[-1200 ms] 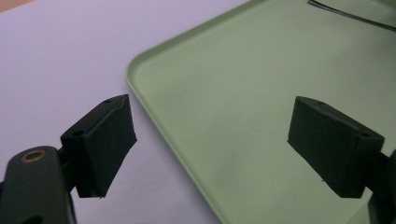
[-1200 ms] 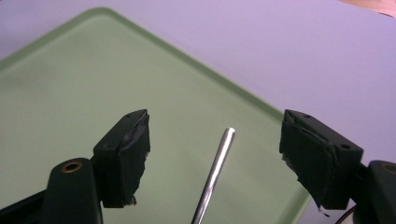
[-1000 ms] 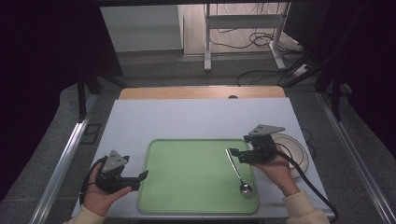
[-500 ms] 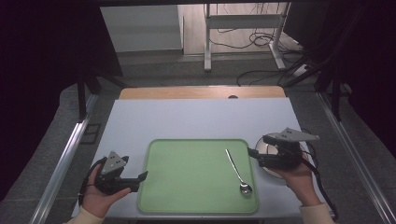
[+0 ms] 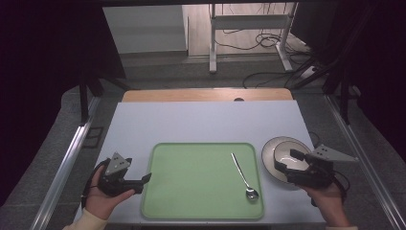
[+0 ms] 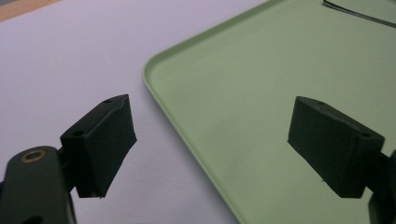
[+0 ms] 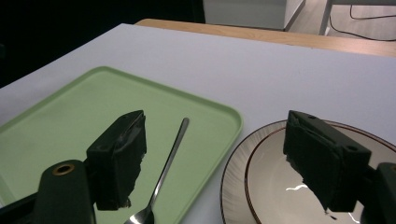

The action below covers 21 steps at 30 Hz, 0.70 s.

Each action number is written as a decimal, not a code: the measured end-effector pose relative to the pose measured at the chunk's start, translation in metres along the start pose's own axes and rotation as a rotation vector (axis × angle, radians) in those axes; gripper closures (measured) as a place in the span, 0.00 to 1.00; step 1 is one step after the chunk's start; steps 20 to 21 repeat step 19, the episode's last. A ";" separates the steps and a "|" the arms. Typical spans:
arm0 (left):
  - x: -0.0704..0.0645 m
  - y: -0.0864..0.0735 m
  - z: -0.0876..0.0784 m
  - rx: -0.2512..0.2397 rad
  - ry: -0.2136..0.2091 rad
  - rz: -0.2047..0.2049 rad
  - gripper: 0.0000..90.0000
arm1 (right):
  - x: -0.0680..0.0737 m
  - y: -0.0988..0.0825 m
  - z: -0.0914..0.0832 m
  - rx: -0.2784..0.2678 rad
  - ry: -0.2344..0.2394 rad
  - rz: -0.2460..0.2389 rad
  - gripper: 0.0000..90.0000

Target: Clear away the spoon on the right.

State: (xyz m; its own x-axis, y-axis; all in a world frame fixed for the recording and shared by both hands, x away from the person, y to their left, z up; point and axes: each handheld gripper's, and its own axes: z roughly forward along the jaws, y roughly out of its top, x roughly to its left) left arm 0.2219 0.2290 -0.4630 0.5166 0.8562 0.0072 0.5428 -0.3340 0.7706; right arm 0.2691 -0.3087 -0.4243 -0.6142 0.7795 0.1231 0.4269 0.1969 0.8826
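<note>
My high view looks forward and down from above the near edge of the counter [image 5: 201, 122], far enough back to take in its whole top and the floor beyond. My left gripper view sits low and close, facing the green tray [image 6: 289, 79] at its corner. My right gripper view looks across the tray's other end toward the far edge, sharing the spoon [image 7: 164, 163] and plate [image 7: 261, 186] with the high view.

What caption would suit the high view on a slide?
Two hand-held grippers, left and right, flank a green tray holding a spoon; plate beside.
</note>
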 end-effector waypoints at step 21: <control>0.005 0.004 0.004 -0.005 -0.009 -0.030 0.16 | 0.005 0.004 0.001 -0.019 -0.004 -0.008 0.22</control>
